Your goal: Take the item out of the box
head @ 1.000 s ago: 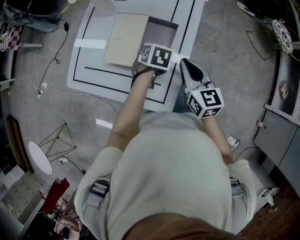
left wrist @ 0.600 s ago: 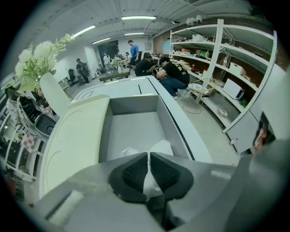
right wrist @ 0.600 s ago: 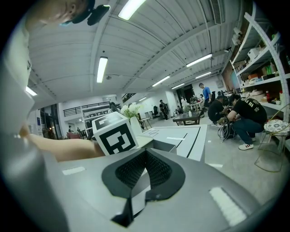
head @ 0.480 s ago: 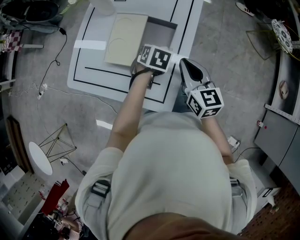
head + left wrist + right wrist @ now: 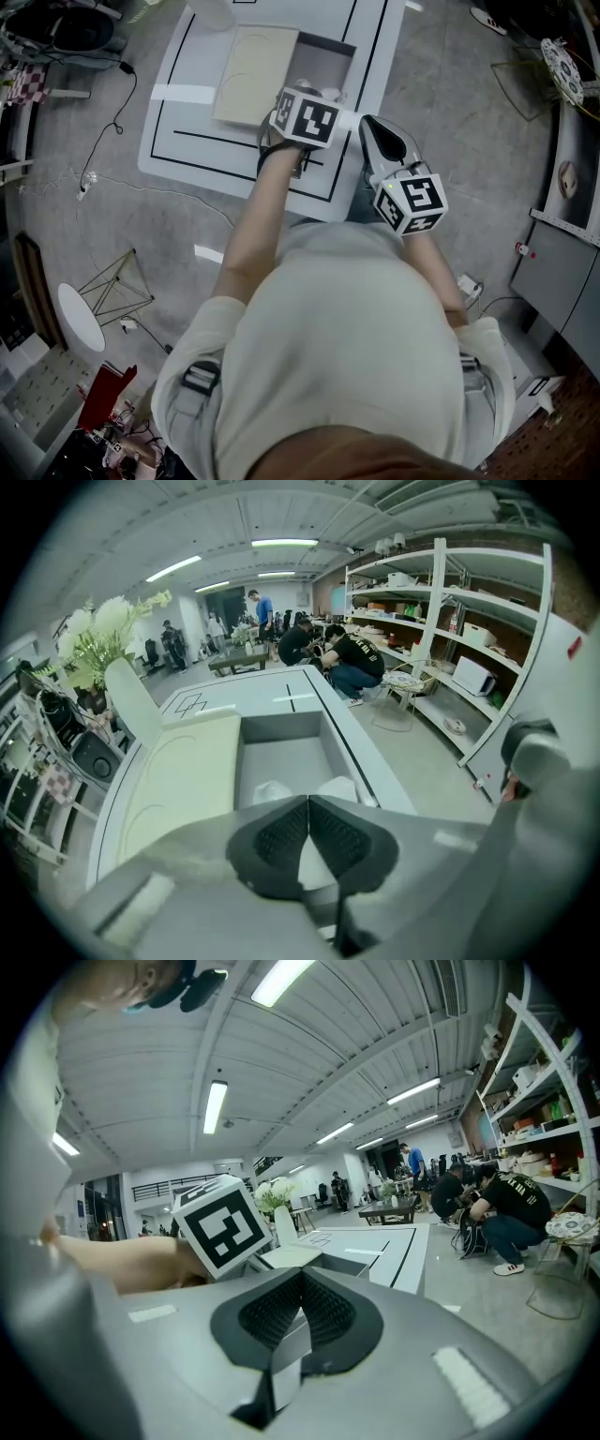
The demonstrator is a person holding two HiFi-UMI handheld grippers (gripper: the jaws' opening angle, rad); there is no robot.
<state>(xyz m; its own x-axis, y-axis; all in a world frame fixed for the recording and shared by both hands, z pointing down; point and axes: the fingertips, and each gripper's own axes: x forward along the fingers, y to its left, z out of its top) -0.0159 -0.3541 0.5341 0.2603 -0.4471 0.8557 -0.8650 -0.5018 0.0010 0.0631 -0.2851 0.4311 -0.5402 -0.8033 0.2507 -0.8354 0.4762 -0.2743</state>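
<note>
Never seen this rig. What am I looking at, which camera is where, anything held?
No robot: a person holds a hand-held gripper in each hand. One picture looks down from the person's head; the others ride on each gripper. A white platform carries an open grey box, its beige lid beside it. The left hand-held gripper, whose jaws have just been closing, seems to pinch a white item in the box. The right hand-held gripper is shut, empty.

Ceiling tubes (image 5: 284,543) lit evenly; head view was dim, washed-out; gripper views were fisheye-warped, corners vignetted black.
</note>
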